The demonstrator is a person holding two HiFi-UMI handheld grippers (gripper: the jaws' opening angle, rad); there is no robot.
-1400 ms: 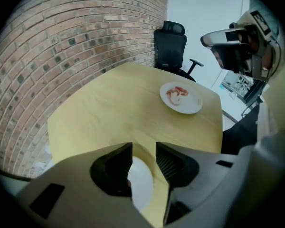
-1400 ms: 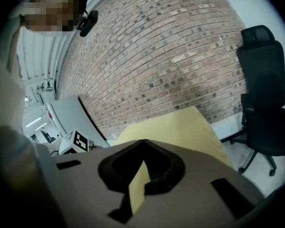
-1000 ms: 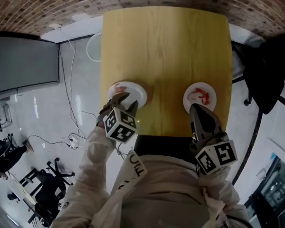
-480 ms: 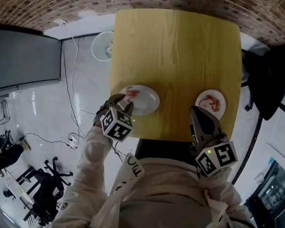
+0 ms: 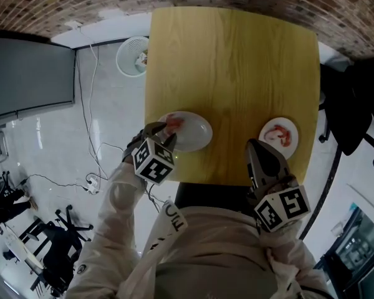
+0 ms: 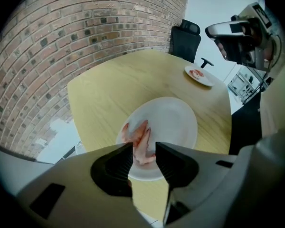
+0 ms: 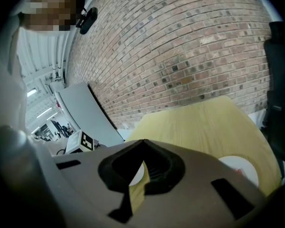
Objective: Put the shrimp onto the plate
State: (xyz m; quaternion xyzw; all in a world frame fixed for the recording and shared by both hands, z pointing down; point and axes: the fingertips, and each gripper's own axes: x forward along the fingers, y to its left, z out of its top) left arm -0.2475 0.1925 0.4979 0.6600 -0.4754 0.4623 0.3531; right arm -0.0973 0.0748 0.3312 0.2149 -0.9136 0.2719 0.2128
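On the wooden table (image 5: 237, 61), a white plate (image 5: 196, 132) at the near left holds a pink shrimp (image 5: 173, 122) on its left part. My left gripper (image 5: 161, 131) points steeply down at that rim. In the left gripper view the shrimp (image 6: 141, 139) lies on the plate (image 6: 173, 122) and shows in the gap of the open left gripper (image 6: 144, 148); nothing is gripped. A second small plate (image 5: 294, 136) at the near right holds another shrimp (image 5: 276, 132). My right gripper (image 5: 254, 145) is shut and empty, near the table's front edge, left of that plate.
A black office chair (image 5: 355, 104) stands right of the table. On the floor to the left are a round white waste basket (image 5: 132, 56), a grey panel (image 5: 25, 73) and cables. A brick wall runs behind the table. The small plate (image 6: 199, 75) lies far right.
The left gripper has shifted from over the plate's middle to its left rim, lower, beside the shrimp. The right gripper has drawn away leftward from the small plate. Both shrimps stay put.
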